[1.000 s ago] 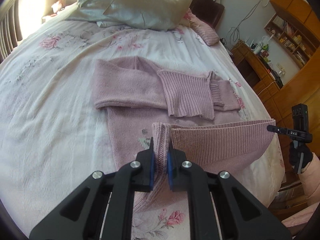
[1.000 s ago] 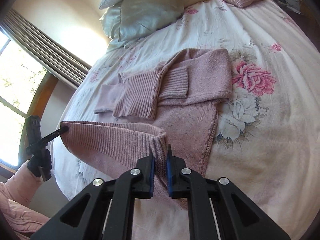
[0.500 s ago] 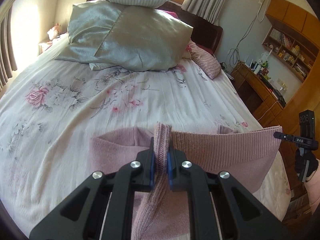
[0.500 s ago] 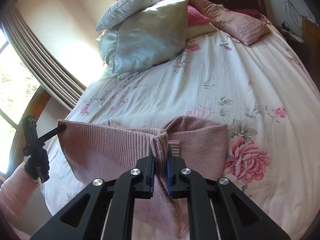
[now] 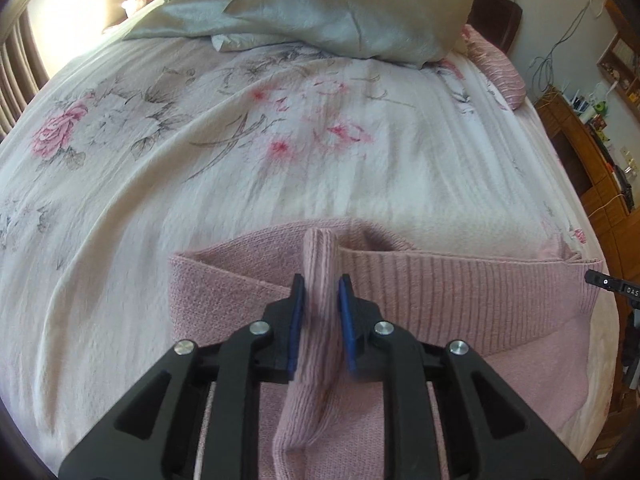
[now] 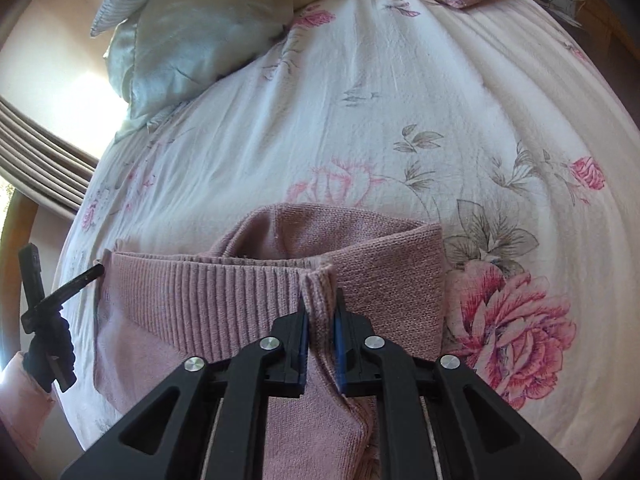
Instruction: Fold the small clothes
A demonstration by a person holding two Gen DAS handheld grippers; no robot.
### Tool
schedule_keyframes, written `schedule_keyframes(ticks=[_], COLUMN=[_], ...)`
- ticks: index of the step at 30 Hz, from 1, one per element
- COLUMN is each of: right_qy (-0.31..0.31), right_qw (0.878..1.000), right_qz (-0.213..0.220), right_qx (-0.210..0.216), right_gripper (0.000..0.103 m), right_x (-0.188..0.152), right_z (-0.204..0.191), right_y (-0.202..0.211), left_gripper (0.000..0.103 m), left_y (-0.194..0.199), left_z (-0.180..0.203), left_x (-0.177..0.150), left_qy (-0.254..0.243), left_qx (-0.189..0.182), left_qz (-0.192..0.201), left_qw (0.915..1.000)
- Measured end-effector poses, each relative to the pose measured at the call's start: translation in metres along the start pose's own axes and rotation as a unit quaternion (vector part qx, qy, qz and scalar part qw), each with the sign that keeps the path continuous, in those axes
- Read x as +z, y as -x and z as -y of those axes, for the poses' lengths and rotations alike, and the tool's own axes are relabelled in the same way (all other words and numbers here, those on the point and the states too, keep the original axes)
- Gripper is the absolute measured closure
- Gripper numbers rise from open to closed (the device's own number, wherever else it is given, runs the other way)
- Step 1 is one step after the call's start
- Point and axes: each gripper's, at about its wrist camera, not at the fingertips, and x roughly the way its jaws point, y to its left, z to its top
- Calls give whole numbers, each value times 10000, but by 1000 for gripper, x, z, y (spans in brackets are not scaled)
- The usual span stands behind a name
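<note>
Pink ribbed knit of the sweater (image 5: 460, 300) hem was pinched by the left gripper (image 5: 320, 292) and the right gripper (image 6: 320, 300), both clamped, above the crinkled floral bedspread (image 5: 240, 160).

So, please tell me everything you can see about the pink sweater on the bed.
The pink sweater is a soft knit with a ribbed hem band. It lies on the floral bedspread, with the hem end doubled back over the rest. The left gripper and right gripper each pinch a hem corner, and the band runs straight between them. The sleeves are hidden.
</note>
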Motion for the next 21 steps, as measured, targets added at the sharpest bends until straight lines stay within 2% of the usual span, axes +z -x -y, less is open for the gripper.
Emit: schedule_keyframes(ticks=[4, 6, 9, 11, 13, 16, 20, 21], right_qy=[-100, -131, -183, -202, -186, -216, -436, -463], right_qw=[9997, 9991, 9986, 9982, 9985, 9980, 9955, 9949], right_qz=[201, 328, 259, 73, -118, -308, -522, -565], right_qx=[63, 223, 429, 552, 508, 513, 660, 702], right_gripper=[72, 70, 67, 67, 66, 66, 65, 72], right_x=[-12, -24, -51, -74, -98, -133, -164, -169], right_z=[7, 9, 10, 8, 3, 0, 1, 2], right_y=[17, 33, 49, 51, 50, 48, 38, 35], left_gripper=[69, 68, 66, 65, 64, 63, 61, 61], left_y=[17, 36, 61, 72, 78, 80, 67, 62], left_z=[-21, -21, -6, 9, 21, 36, 39, 38], left_x=[-10, -21, -48, -70, -92, -120, -142, -146], left_qy=[450, 378, 0, -282, -447, -676, -596, -555], left_qx=[-104, -204, -284, -341, -453, -429, -418, -389], left_qz=[87, 237, 303, 265, 199, 125, -93, -152], left_qw=[9989, 9988, 9991, 9987, 9978, 9967, 9973, 9976])
